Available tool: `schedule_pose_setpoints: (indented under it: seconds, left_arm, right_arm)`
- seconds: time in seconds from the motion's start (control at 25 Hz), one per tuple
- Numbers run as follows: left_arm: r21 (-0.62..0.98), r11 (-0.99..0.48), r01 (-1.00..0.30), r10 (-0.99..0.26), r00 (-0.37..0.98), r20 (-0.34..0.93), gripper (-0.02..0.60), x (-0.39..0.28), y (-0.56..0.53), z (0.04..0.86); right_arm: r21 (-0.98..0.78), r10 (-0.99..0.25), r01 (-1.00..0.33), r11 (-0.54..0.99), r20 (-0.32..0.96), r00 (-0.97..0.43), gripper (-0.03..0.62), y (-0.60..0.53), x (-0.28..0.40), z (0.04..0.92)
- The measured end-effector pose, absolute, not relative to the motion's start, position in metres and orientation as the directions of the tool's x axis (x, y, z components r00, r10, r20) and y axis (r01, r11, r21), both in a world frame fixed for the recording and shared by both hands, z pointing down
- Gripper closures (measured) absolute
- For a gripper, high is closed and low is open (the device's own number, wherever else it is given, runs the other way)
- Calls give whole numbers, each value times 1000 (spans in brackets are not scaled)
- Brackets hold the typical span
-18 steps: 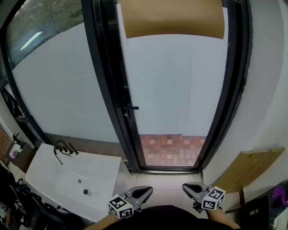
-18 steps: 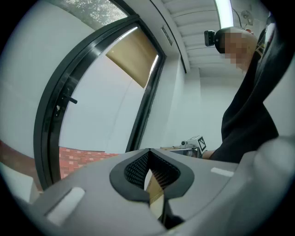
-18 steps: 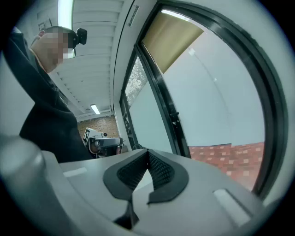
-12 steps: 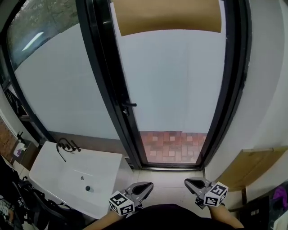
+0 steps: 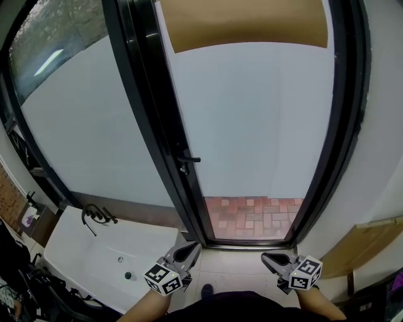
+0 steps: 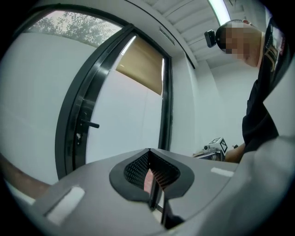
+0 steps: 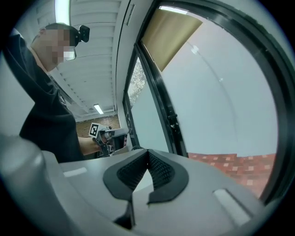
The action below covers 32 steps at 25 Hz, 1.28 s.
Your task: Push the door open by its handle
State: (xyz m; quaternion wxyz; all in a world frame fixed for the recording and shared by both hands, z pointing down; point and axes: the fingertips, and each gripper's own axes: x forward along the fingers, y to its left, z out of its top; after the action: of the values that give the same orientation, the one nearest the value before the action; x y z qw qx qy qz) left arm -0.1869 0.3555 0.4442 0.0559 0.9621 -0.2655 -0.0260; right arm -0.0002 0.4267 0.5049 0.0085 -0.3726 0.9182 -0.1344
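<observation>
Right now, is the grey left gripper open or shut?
Shut: the grey left gripper has its jaw tips touching in its own view, nothing between them.

Light: daylight is diffusing through the frosted door glass (image 5: 252,126), making all views bright.
Contrast: the door frame (image 5: 146,119) is reading near-black against it.
Glare: the ceiling strip light (image 6: 218,11) is blowing out white.
Distortion: fisheye is bowing straight edges; black vignette is ringing both gripper views.
Focus: nearest foreground is blurring.
</observation>
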Motion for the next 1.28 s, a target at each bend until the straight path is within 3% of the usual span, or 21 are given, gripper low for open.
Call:
schedule_pose_setpoints:
  seconds: [0.28, 0.48, 0.64, 0.8, 0.92, 1.08, 1.28]
  left_arm:
    - [-47, -913, -405, -405, 914, -17, 571, -213, 217, 427]
    - [-365, -883, -296, -343, 937, 71, 516, -192, 134, 380]
    - [-643, -726, -243, -464, 864, 197, 505, -155, 74, 359]
    - [-813, -577, -81, -645, 655, 393, 474, -122, 13, 389]
    - [-790, -613, 8, -667, 531, 522, 460, -116, -16, 420]
    - [-639, -769, -17, -569, 475, 671, 457, -117, -20, 431]
    - [-656, -730, 189, -609, 254, 751, 423, -129, -45, 476]
  right_arm:
    - [-217, -738, -732, 646, 70, -671, 594, 286, -48, 473]
    - [-215, -761, -758, 616, 85, -643, 594, 216, -50, 447]
    - [-230, -747, -747, 624, 104, -656, 594, 184, -32, 450]
    - [-256, -671, -666, 701, 80, -737, 594, 147, -5, 448]
    - [-267, -583, -575, 774, 55, -811, 594, 111, 10, 458]
    - [-281, -450, -449, 848, 65, -891, 594, 82, 26, 459]
    - [-303, -370, -367, 879, 50, -928, 594, 49, 11, 469]
